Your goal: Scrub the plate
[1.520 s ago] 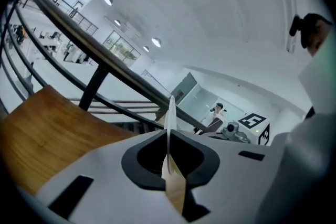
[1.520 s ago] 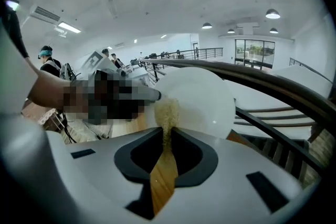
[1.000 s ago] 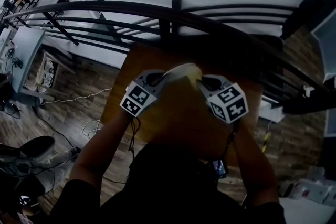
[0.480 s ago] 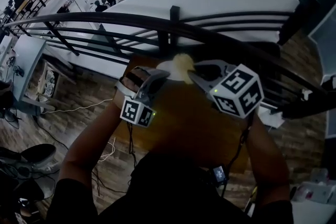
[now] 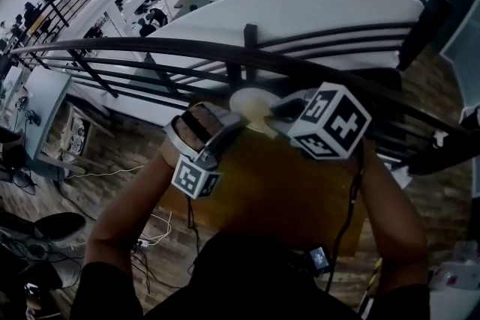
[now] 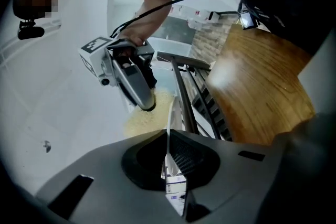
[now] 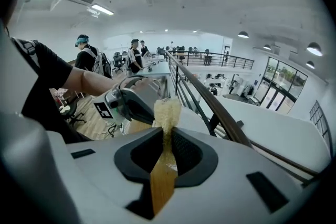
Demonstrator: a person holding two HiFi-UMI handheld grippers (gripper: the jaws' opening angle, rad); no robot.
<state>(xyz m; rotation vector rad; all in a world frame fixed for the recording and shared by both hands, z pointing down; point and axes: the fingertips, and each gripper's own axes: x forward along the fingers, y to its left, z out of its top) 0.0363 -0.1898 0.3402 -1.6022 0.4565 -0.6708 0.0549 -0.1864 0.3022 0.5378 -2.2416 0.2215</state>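
White plate (image 6: 169, 120) edge-on in left tool (image 6: 170, 152), sponge (image 7: 167, 110) in right tool (image 7: 167, 136)

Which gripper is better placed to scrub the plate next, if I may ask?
Right. The right gripper is shut on the yellow sponge beside the plate; the left gripper is shut on the plate's rim, holding it up.

Along the left gripper (image 6: 169, 139), clamped on a plate (image 6: 171, 115) seen edge-on.
Shows the jaws pinched together on the thin white rim, upright at centre. Finds the right gripper (image 6: 147, 105) angled down from the upper left in a hand (image 6: 128, 42), tipped with a yellow sponge (image 6: 144, 122) set against the plate's left side. Puts a wooden surface (image 6: 262, 81) at right, with a dark railing (image 6: 181, 86) between it and the plate.
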